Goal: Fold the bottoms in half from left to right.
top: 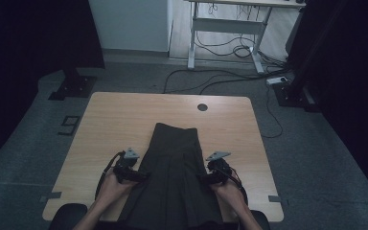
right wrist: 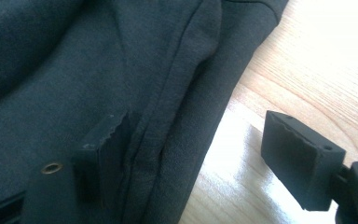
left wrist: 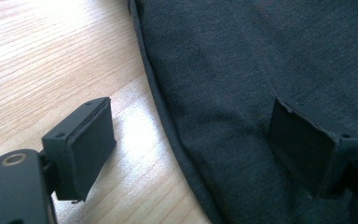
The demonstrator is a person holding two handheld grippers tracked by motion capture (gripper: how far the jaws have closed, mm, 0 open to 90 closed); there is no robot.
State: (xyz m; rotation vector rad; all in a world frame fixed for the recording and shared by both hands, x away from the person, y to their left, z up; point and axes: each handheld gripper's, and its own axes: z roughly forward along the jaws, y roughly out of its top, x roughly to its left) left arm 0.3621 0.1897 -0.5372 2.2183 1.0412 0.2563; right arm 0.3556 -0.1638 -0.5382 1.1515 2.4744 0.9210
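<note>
A dark grey garment (top: 175,177) lies lengthwise down the middle of the wooden table (top: 120,120), narrow end far, wide end over the near edge. My left gripper (top: 136,175) is at the garment's left edge, open; one jaw is over bare wood and the other over the cloth (left wrist: 242,79), with the hem running between them. My right gripper (top: 207,179) is at the right edge, open too, straddling the folded edge of the cloth (right wrist: 121,70): one jaw is over the fabric, the other over the tabletop (right wrist: 307,56).
A round cable hole (top: 202,107) sits near the table's far edge. Behind the table stand a white desk frame (top: 230,28) and floor cables (top: 211,79). Dark stands (top: 72,84) flank both sides. The person's forearms come in from below.
</note>
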